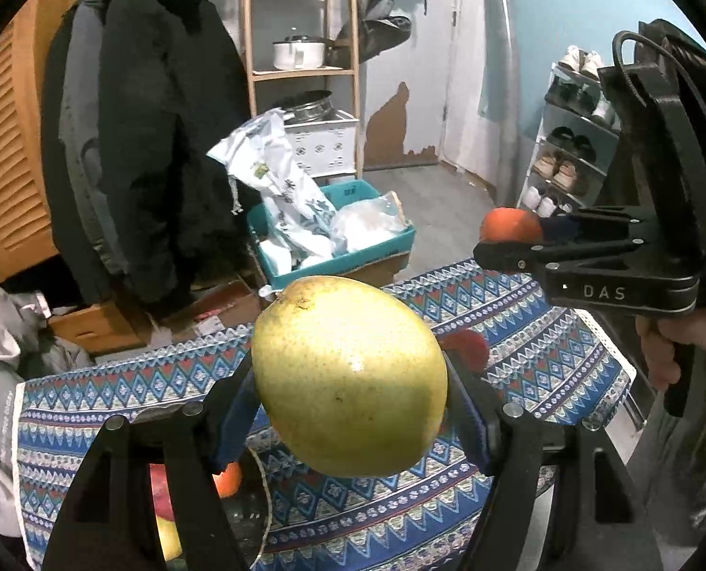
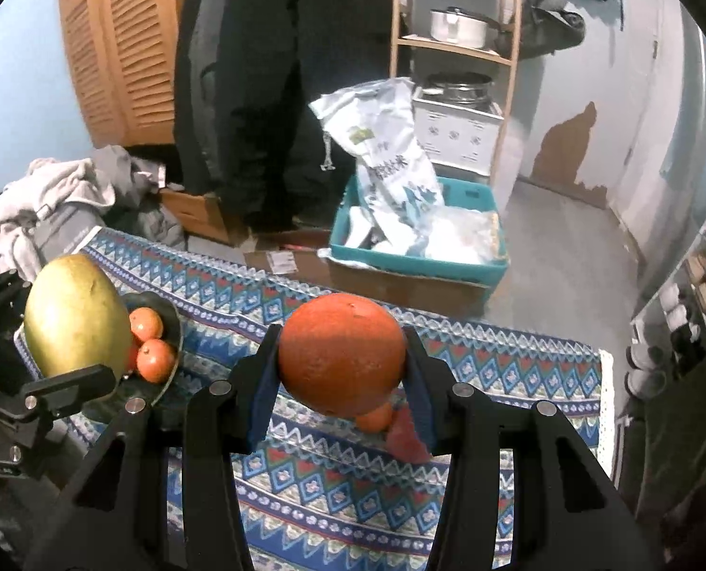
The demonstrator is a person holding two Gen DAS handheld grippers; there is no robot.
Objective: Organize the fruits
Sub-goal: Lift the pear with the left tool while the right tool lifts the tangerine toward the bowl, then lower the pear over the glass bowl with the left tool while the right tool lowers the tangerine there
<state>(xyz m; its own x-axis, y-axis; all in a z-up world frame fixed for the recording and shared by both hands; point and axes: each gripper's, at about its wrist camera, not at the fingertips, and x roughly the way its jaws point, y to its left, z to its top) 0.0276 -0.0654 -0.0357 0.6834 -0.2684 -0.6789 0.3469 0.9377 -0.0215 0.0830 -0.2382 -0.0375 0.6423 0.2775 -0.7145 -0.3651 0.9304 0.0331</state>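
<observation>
A large yellow-green mango (image 1: 348,376) hangs above the patterned tablecloth (image 1: 543,333), and my left gripper (image 1: 349,380) is shut on it, pads pressing both sides. In the right wrist view my right gripper (image 2: 341,357) is shut on an orange (image 2: 341,352), also lifted off the cloth (image 2: 495,357). Under it lie a small tangerine (image 2: 374,416) and a red fruit (image 2: 403,435). A dark bowl (image 2: 174,323) at the left holds tangerines (image 2: 155,359); the held mango (image 2: 74,316) hovers beside it. The right gripper (image 1: 505,238) with its orange (image 1: 510,226) shows at the right of the left wrist view.
Beyond the table's far edge stands a teal bin (image 2: 415,261) with bags on a cardboard box. A black coat (image 1: 153,142) hangs at the left, a wooden shelf (image 1: 300,71) behind, a shoe rack (image 1: 567,157) at the right. A person's hand (image 1: 676,347) grips the right handle.
</observation>
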